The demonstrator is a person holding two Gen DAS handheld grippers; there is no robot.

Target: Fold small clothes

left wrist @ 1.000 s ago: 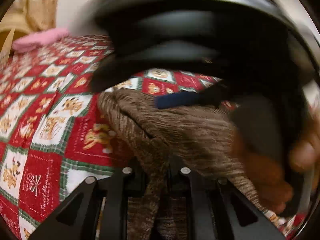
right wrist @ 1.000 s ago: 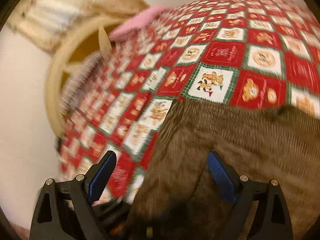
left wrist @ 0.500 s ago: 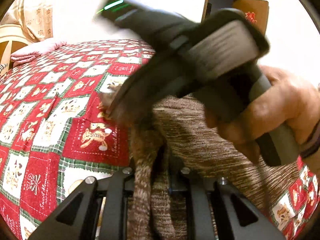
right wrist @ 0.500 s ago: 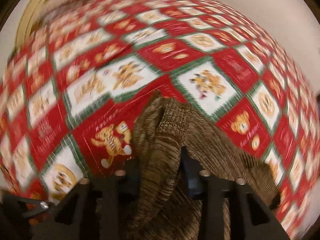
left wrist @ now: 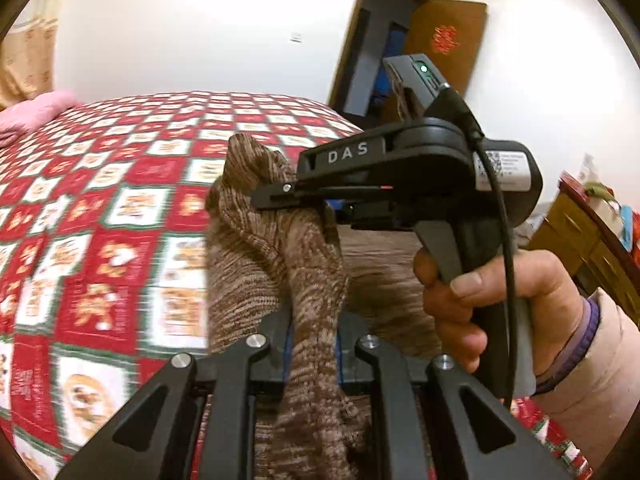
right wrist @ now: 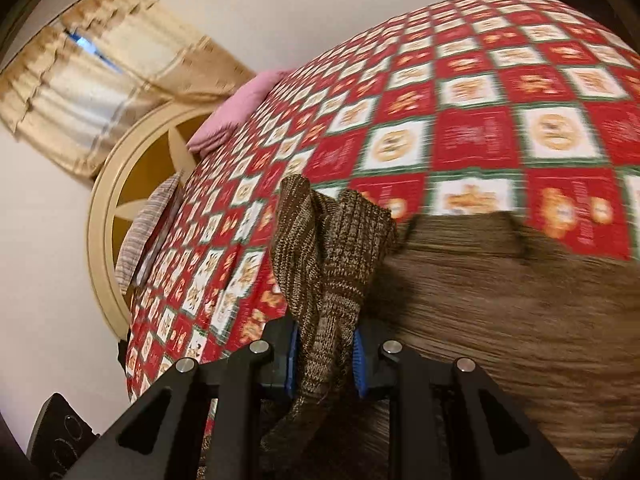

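A brown knitted garment lies partly on the red and white checked bedspread. My left gripper is shut on a bunched edge of it and holds that edge above the bed. My right gripper is shut on another bunched edge of the garment, with the rest hanging blurred to the right. In the left wrist view the right gripper shows side-on, held in a hand, pinching the knit just ahead of my left fingers.
A pink pillow lies at the bed's far left end, also in the right wrist view. A round cream headboard and curtains stand beyond. An open brown door and a wooden cabinet are at the right.
The right gripper went from open over the garment to shut on its edge. Both grippers have lifted the garment's edges up off the bedspread.
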